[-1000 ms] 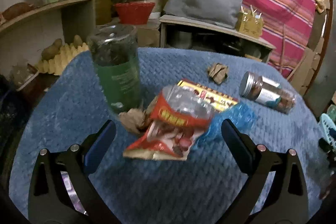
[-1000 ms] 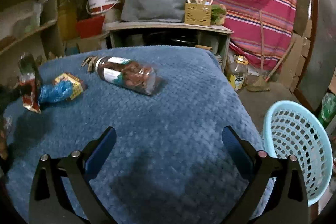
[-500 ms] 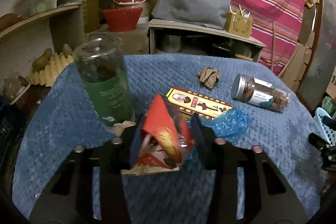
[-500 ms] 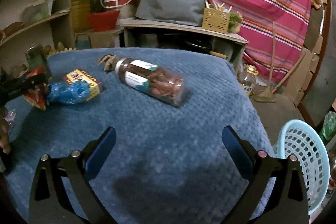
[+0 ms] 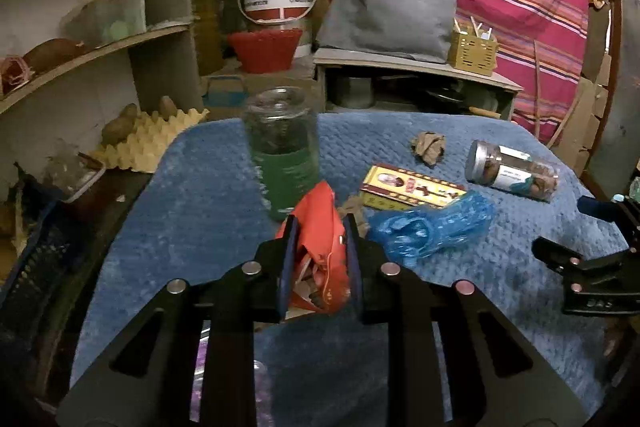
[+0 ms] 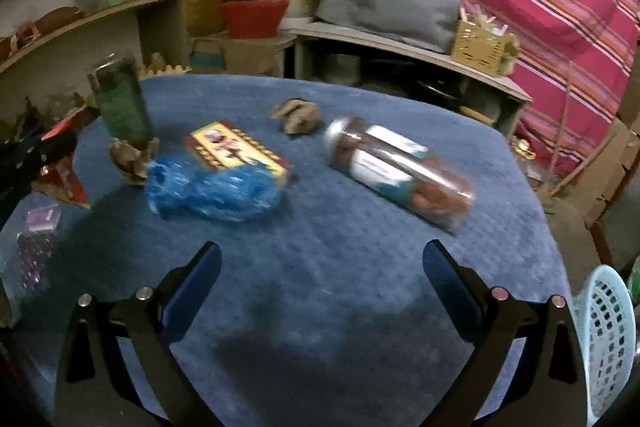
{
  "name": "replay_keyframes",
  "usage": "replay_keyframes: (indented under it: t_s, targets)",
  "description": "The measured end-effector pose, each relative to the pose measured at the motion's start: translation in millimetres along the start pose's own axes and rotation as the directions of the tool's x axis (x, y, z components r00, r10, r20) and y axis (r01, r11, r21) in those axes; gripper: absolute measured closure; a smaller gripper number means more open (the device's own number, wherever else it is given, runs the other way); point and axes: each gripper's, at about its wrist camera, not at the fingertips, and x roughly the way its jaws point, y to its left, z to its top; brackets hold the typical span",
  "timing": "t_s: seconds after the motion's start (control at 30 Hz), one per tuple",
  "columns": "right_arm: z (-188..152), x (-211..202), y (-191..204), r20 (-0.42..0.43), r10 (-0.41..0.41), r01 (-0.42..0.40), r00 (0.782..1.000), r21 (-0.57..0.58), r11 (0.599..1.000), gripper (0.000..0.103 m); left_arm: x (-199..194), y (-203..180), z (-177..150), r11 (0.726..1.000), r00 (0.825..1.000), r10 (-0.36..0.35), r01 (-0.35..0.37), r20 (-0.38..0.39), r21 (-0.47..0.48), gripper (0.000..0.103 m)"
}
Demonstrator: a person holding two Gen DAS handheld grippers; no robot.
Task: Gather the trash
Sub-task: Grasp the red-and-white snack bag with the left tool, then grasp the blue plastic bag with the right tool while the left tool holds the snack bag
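On the far left, a yellow egg tray [image 5: 150, 143] sits past the edge of the table [image 5: 200, 211], which has a blue cover. A green glass jar [image 5: 283, 151] stands upright on the table. Just in front of it, the left gripper [image 5: 318, 259] is squeezed tight on a red snack wrapper [image 5: 320, 227]. Next comes a crumpled blue plastic bag [image 5: 432, 225], touching a flat yellow box [image 5: 412, 187]. A brown paper ball [image 5: 429, 148] lies behind the box. A jar of brown snacks [image 5: 510, 175] lies on its side near the right edge. The right gripper [image 6: 322, 285] hangs over bare blue cover, its fingers wide apart and holding nothing. A light blue basket [image 6: 604, 339] sits low, off the table's right side.
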Motion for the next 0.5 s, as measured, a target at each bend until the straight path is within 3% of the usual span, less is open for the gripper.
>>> replay_keyframes:
  t_s: [0.3, 0.5]
  targets:
    - [21, 32, 62, -0.030, 0.032, -0.033, 0.999, -0.042, 0.999, 0.005, -1, 44, -2, 0.997, 0.999, 0.044, -0.044, -0.001, -0.060, 0.082]
    - [28, 45, 82, -0.046, 0.036, -0.038, 0.998, -0.044, 0.998, 0.006, 3, 67, -3, 0.993, 0.998, 0.059, -0.059, 0.002, -0.101, 0.082]
